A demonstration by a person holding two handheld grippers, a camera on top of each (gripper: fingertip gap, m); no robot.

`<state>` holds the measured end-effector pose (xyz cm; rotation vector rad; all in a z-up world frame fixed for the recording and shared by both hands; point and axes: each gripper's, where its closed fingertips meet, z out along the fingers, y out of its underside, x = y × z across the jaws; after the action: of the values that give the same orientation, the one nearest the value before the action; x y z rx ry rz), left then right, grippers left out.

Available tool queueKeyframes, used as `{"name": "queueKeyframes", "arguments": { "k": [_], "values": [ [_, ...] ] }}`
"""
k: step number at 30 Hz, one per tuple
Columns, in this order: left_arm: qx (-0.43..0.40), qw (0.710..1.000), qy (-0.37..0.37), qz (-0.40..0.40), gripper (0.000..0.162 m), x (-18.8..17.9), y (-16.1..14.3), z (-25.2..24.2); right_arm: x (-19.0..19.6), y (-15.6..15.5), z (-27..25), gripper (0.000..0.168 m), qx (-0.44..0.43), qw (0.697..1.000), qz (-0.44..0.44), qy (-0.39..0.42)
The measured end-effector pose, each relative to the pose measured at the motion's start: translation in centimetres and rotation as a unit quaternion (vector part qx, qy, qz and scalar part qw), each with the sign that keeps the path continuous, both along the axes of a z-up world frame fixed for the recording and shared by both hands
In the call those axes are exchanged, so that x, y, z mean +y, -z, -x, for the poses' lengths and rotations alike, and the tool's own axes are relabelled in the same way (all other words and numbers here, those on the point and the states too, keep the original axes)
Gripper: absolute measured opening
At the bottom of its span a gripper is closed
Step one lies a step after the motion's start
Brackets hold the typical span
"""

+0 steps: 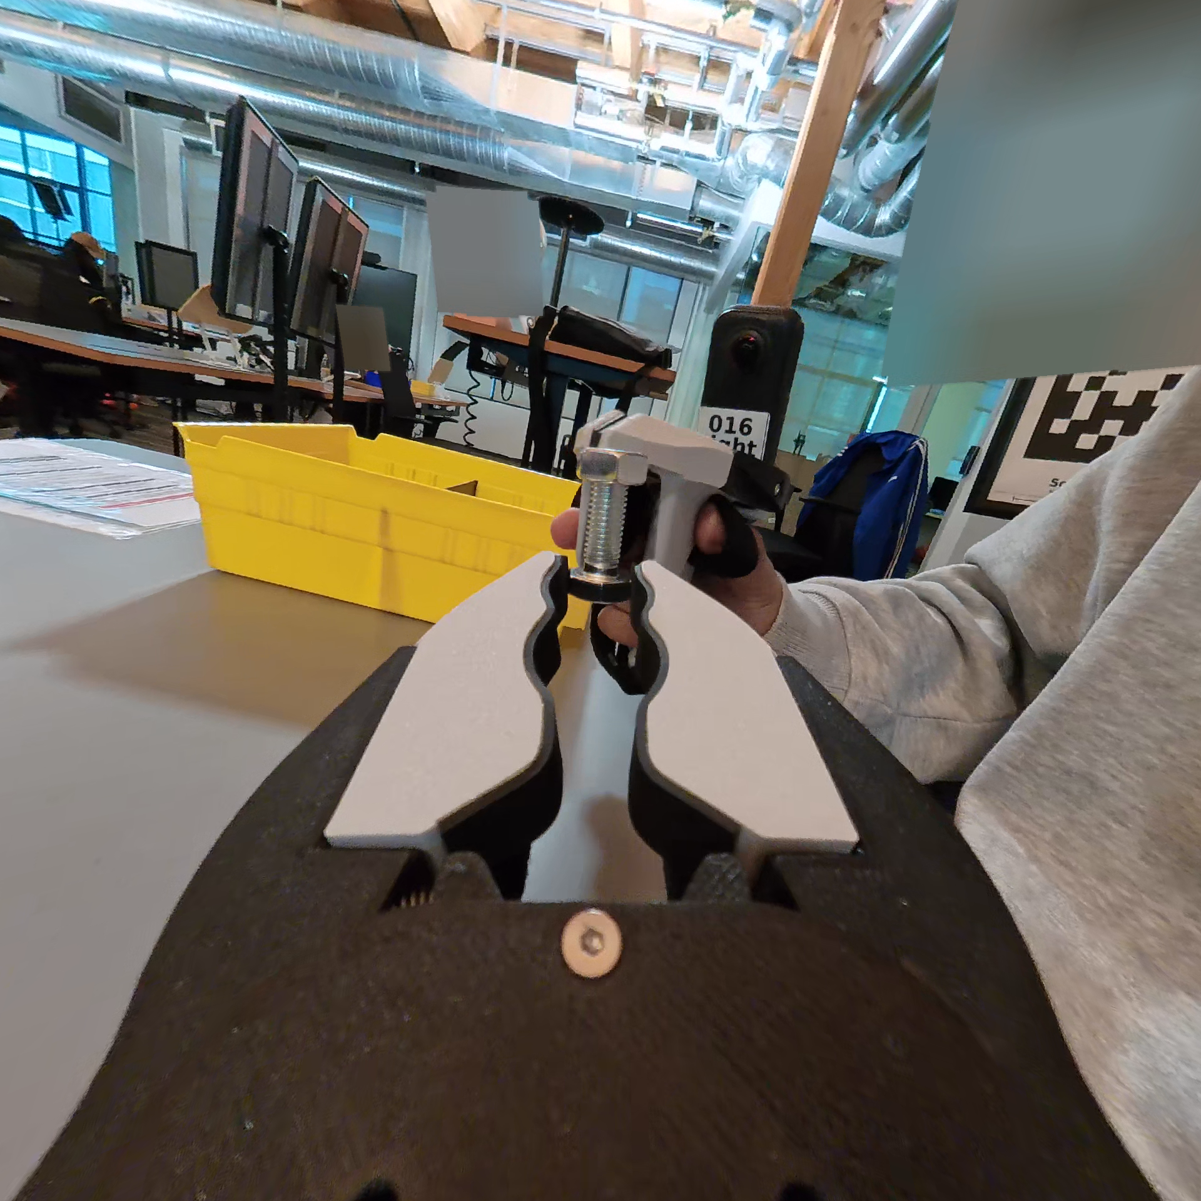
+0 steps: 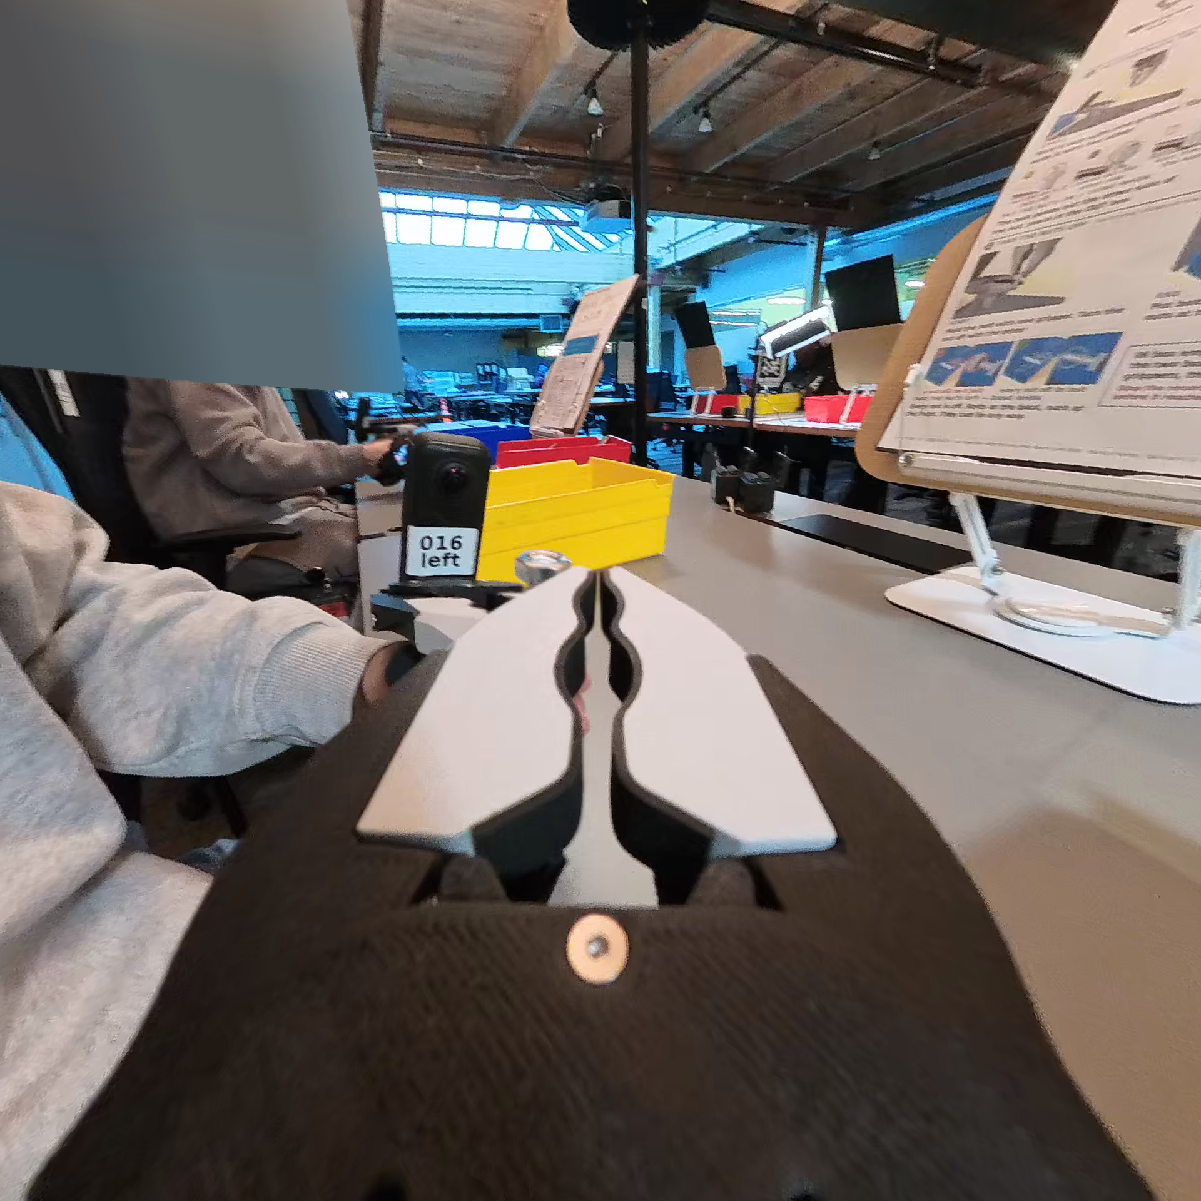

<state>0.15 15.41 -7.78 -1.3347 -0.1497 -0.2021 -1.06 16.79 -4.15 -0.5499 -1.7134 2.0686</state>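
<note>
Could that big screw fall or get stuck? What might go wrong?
The right gripper pinches the bolt only by its head, so it might tilt or slip. The left gripper holds the thin black nut by its edges; it could pop out. A dropped part might roll across the table, missing the yellow bin.

Bare table [image 2: 845, 650] lies open between the yellow bin [image 2: 578, 520] and the white document stand [image 2: 1040, 624]; the bin blocks the far edge
</note>
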Motion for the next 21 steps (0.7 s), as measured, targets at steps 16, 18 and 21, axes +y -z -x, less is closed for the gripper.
{"name": "queueKeyframes", "arguments": {
  "k": [16, 18, 21],
  "values": [
    [0.005, 1.0, 0.004, -0.001, 0.018, 0.1, 0.0, -0.4, -0.1, -0.5, -0.1, 0.014, -0.011, 0.999, 0.03, -0.01],
    [0.005, 1.0, 0.005, 0.0, 0.018, 0.1, 0.0, -0.4, -1.0, -0.5, -0.7, 0.024, -0.004, 0.999, 0.026, -0.025],
    [0.005, 1.0, 0.008, 0.001, 0.018, 0.2, 0.0, -0.5, -2.1, -0.1, -1.0, 0.03, -0.003, 0.999, 0.01, -0.036]
  ]
}}
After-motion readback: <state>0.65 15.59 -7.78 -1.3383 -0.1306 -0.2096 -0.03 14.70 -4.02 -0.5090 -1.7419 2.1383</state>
